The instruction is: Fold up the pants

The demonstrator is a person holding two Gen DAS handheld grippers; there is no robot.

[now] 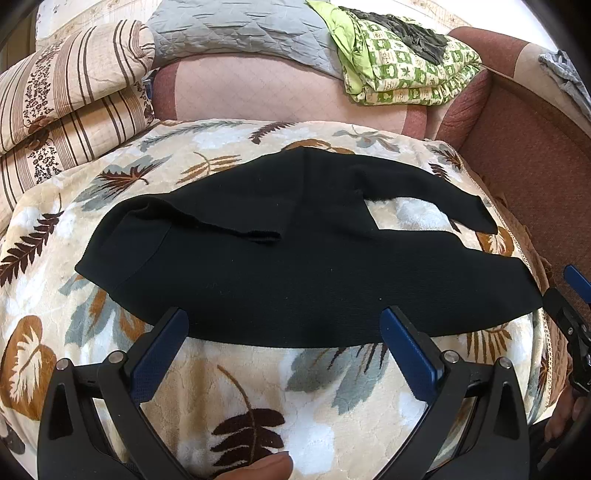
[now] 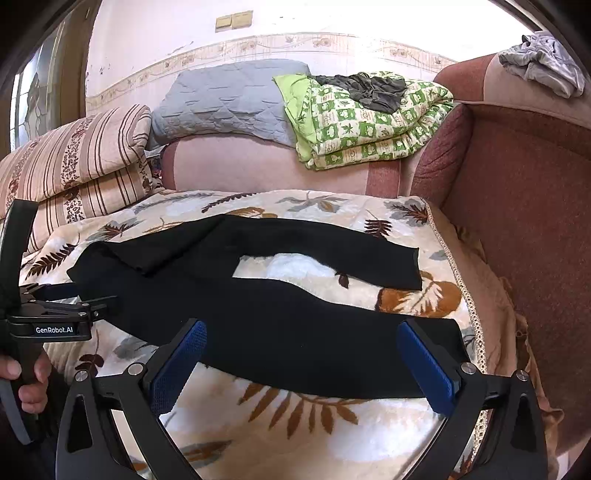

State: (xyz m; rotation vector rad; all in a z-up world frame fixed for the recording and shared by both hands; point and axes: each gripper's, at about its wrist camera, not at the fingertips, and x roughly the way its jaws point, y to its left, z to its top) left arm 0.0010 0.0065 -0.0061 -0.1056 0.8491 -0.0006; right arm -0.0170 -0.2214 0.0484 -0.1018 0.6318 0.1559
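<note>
Left wrist view shows black pants (image 1: 295, 258) spread across the sofa's leaf blanket (image 1: 258, 387), legs splayed; both the left gripper (image 1: 284, 332) and right gripper (image 2: 301, 347) gape wide, empty. Best pinch the near leg's edge evenly.

1. Home living room or bedroom, by the look of it.
2. Reddish-pink upholstered sofa (image 2: 517, 206) with leaf-print blanket (image 2: 295, 424).
3. Folded striped quilt (image 2: 74, 173), grey quilted pad (image 2: 229, 99), green checked bedding (image 2: 369, 122).
4. Pink wall (image 2: 166, 29) with patterned border.
</note>
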